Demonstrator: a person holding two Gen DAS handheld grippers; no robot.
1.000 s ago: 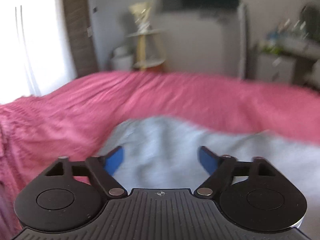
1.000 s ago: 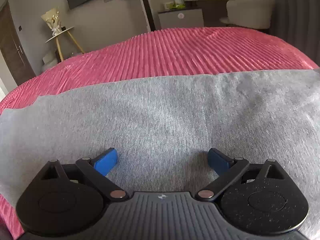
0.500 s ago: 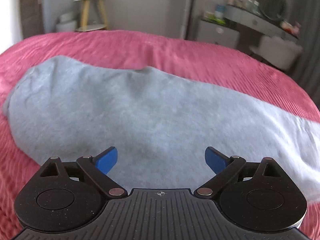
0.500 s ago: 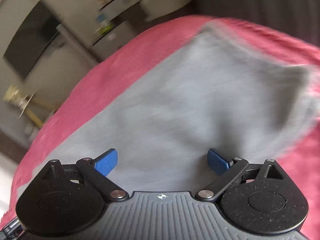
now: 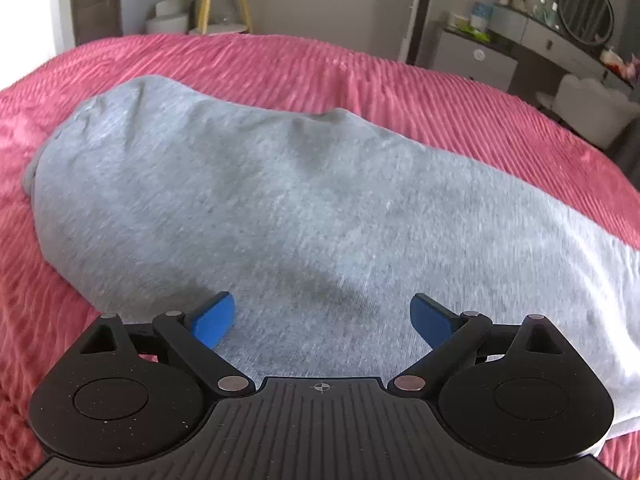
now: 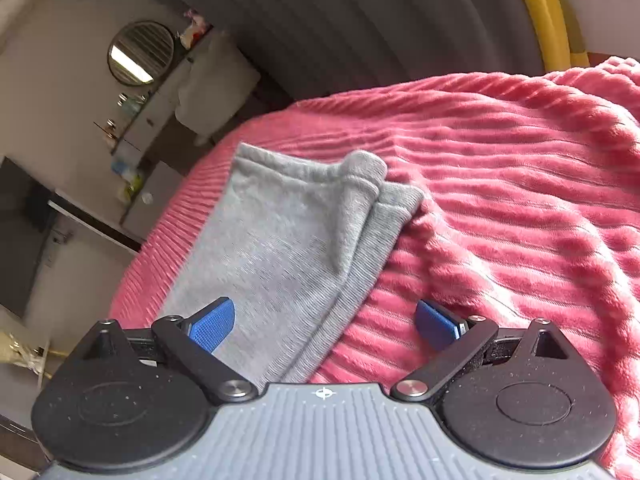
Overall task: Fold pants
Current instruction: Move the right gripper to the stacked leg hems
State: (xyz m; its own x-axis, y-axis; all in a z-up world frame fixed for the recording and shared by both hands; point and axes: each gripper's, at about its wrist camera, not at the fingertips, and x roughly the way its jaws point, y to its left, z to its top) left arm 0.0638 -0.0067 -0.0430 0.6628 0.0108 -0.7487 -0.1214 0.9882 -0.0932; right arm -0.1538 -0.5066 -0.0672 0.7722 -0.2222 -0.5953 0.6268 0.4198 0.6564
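We see a bed [image 5: 400, 80] under a ribbed pink blanket [image 6: 520, 200], a round mirror [image 6: 141, 53] at ten o'clock. Grey pants [image 5: 300, 200] lie flat there, cuffs stacked. Left hand-held gripper [image 5: 322, 316] and right hand-held gripper [image 6: 324, 320] gape wide, holding nothing.

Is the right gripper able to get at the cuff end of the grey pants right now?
Probably yes: the right gripper is open, the cuffs lie ahead on the pink bedspread, nothing between.
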